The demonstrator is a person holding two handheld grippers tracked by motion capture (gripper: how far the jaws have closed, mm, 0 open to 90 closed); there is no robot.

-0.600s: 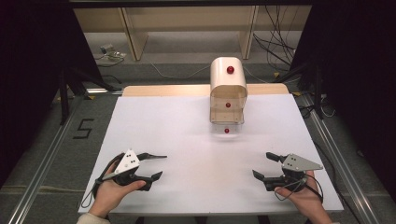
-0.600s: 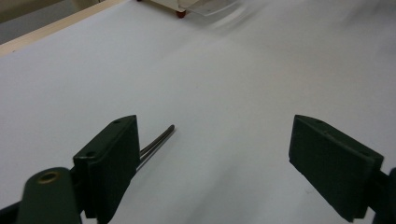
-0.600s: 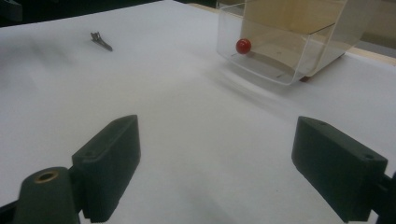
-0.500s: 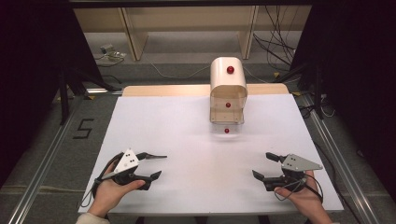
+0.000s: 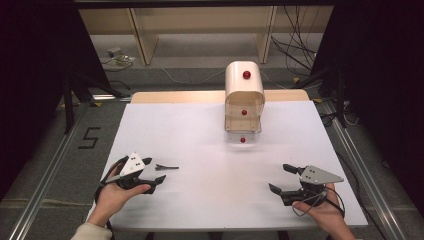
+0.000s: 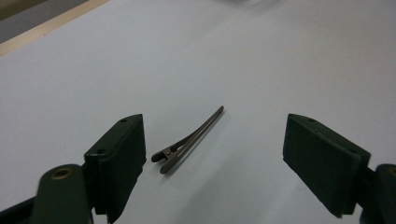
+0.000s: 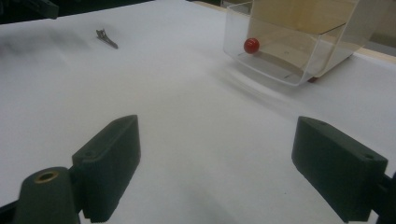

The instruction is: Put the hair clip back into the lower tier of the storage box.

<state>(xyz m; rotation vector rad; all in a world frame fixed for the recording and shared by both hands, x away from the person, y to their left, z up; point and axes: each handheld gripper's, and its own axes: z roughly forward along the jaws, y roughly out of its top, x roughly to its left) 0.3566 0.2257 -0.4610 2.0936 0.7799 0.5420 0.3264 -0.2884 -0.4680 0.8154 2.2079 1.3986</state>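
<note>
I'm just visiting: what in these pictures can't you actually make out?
- Small drawer cabinet: its back and the inside of the upper drawers, hidden by its own cream shell in the high view.
- Clear bottom drawer: cut off by the top edge in the right gripper view.
- Hair clip: too small in the high view to tell its shape.
- Left tool: its outer parts are cut off by the bottom edge in the left gripper view.
</note>
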